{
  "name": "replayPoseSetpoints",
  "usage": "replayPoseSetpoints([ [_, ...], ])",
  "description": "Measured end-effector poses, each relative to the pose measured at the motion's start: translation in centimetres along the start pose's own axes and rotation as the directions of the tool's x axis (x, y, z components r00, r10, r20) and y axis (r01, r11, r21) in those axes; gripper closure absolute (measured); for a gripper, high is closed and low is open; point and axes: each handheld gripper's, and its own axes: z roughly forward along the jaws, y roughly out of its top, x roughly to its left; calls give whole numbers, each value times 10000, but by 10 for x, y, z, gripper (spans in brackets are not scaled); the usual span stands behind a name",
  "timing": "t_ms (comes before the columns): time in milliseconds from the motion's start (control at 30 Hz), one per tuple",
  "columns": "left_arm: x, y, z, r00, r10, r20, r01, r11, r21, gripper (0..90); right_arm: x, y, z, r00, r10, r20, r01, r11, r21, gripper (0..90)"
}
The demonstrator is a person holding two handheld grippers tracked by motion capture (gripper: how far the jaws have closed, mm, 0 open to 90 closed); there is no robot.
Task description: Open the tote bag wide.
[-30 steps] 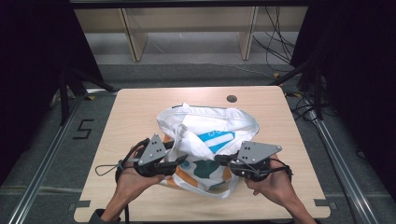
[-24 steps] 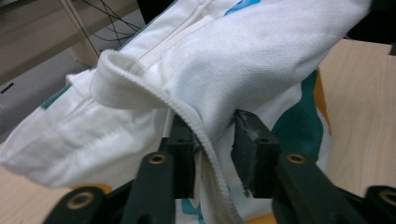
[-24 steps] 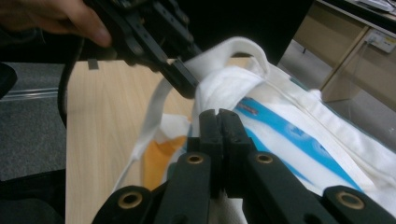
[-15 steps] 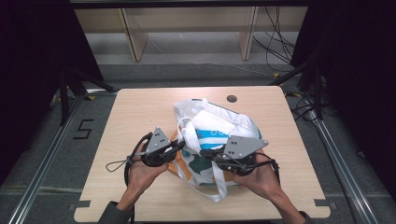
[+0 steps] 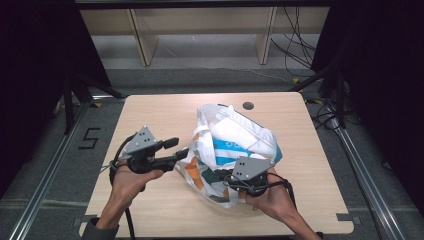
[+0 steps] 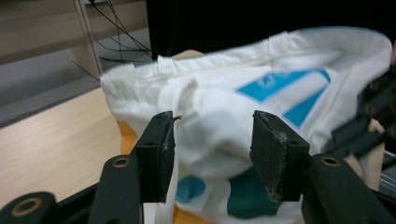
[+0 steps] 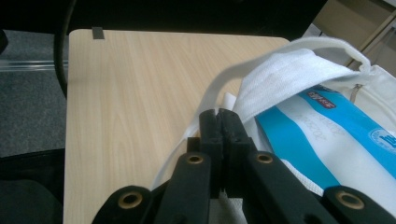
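On table (image 5: 150, 210), white tote bag (image 5: 240, 137), print unreadable; right tool (image 7: 219, 116) clenched on bag fabric, left tool (image 6: 212, 140) released.

A pale wooden table (image 5: 150, 120) with rounded corners carries the work. Near its far edge, right of the middle, a small dark round hole (image 5: 247, 106) is set into the top. A white cloth bag (image 5: 235, 145) printed with blue, teal and orange patches lies crumpled on the table, right of centre, reaching from near the hole towards the person's edge. In the right gripper view one white strap (image 7: 205, 105) of the bag arches over bare wood. The left half of the tabletop is bare. The table stands on a grey floor (image 5: 60, 165) beside metal rails.
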Motion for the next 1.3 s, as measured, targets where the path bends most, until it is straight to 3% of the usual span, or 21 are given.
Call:
replayPoseSetpoints([
  [33,0,0,0,10000,0,0,0,10000,0,461,0,0,0,10000,0,0,0,10000,0,900],
  [100,-2,11,17,9995,-245,-223,254,9989,386,448,2,0,0,10000,-38,58,38,10000,23,900],
  [133,-1,16,37,9966,-797,-219,812,9938,757,440,3,0,0,9999,-44,106,44,10000,12,900],
  [233,3,19,60,9884,-1472,-388,1504,9836,995,372,3,-1,-1,9996,-173,213,171,9998,70,900],
  [333,7,21,80,9843,-1648,-637,1727,9734,1503,326,5,-1,-1,9998,-51,175,51,10000,1,900],
  [433,8,21,97,9774,-1957,-793,2081,9569,2025,283,6,-1,-1,9997,-145,196,144,9999,34,900],
  [533,6,20,104,9712,-2273,-710,2374,9480,2119,254,7,-2,0,9984,-358,428,351,9992,174,899],
  [567,5,20,105,9705,-2312,-687,2408,9459,2173,243,8,-1,1,9995,-200,231,197,9997,144,899],
  [633,6,19,104,9804,-1799,-806,1940,9530,2326,310,10,-1,1,9996,-170,222,168,9998,113,898],
  [667,6,18,102,9779,-1963,-714,2077,9504,2316,355,10,-1,1,9997,-166,186,165,9998,67,898],
  [733,7,16,98,9843,-1593,-758,1723,9599,2213,467,10,-1,0,9995,-170,248,169,9999,29,899],
  [800,9,14,93,9855,-1622,-500,1692,9626,2114,584,10,-1,0,9993,-163,326,161,9999,62,898],
  [867,8,13,88,9871,-1545,-427,1597,9703,1818,691,8,-3,-1,9972,-321,679,309,9993,188,898],
  [900,9,13,84,9929,-1155,-279,1188,9724,2008,733,7,-3,-3,9979,-175,623,166,9997,157,899],
  [933,9,11,81,9950,-944,-324,990,9744,2017,748,4,-5,-5,9966,-184,798,171,9997,167,898],
  [1133,6,4,67,9925,-1224,-17,1216,9843,1280,767,-5,-11,-19,9963,332,795,-321,9994,-157,873],
  [1167,6,4,65,9926,-1216,-74,1216,9858,1155,767,-6,-9,-27,9951,827,535,-796,9952,-572,813],
  [1200,7,3,64,9912,-1324,-54,1321,9847,1132,766,-8,-7,-37,9931,1012,589,-967,9925,-754,778],
  [1300,8,2,60,9886,-1507,54,1496,9844,926,766,-14,-2,-69,9844,1260,1227,-1117,9868,-1169,715],
])
